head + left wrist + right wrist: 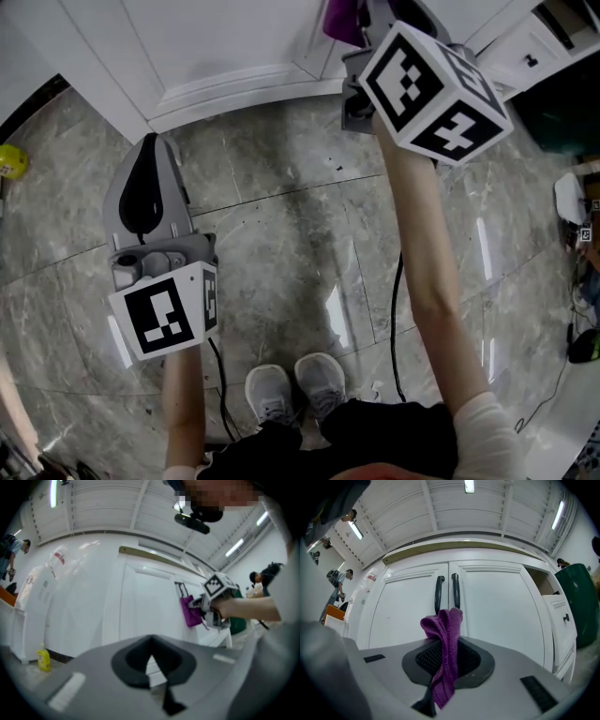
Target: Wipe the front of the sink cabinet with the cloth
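A purple cloth (pixel 446 645) hangs pinched in my right gripper (pixel 445 660), which is shut on it. This gripper points at the white sink cabinet (pixel 497 606), just short of its two black door handles (pixel 439 592). In the head view the cloth (pixel 341 19) shows at the top against the cabinet (pixel 234 37), past the right gripper's marker cube (pixel 436 89). My left gripper (pixel 148 155) hangs lower at the left over the floor, shut with nothing in it. From the left gripper view, its jaws (pixel 151 665) face the cabinet, with the cloth (pixel 190 612) off to the right.
The floor is grey marble tile (pixel 300 244). A yellow bottle (pixel 43 658) stands at the cabinet's base to the left. A white drawer unit (pixel 562 620) and a green bin (pixel 585 602) flank the cabinet's right. Cables (pixel 398 319) trail by the person's shoes (pixel 295 384).
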The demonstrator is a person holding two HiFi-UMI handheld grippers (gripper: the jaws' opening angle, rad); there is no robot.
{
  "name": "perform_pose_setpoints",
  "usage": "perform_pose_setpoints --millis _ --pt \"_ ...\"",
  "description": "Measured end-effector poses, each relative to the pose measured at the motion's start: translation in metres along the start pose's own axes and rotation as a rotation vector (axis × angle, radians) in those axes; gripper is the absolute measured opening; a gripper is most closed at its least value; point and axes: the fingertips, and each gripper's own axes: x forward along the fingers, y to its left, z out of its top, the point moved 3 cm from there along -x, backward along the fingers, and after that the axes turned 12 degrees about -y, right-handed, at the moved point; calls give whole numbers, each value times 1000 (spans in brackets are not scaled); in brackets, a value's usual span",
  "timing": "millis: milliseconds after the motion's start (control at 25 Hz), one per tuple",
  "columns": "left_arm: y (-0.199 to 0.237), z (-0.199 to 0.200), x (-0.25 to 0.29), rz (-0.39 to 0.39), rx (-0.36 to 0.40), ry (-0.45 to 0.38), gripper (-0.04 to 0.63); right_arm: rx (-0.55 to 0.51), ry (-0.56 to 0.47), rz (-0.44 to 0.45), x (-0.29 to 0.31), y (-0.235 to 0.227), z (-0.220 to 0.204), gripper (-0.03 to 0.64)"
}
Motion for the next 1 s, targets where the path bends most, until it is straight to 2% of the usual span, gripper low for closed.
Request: perform_pose_setpoints --millis 160,400,720,880,1000 --pt "6 -2 -4 24 5 4 5 31 0 36 -9 12 0 51" --pt "24 -6 -13 73 15 3 5 127 10 169 -20 67 -14 51" --pt "44 -18 -32 120 0 18 5 281 -8 472 -23 186 -46 52" --pt "63 -22 -44 146 -20 27 5 303 12 524 -20 230 -66 52" --pt "74 -24 -51 159 19 44 5 280 19 526 -15 249 -80 52"
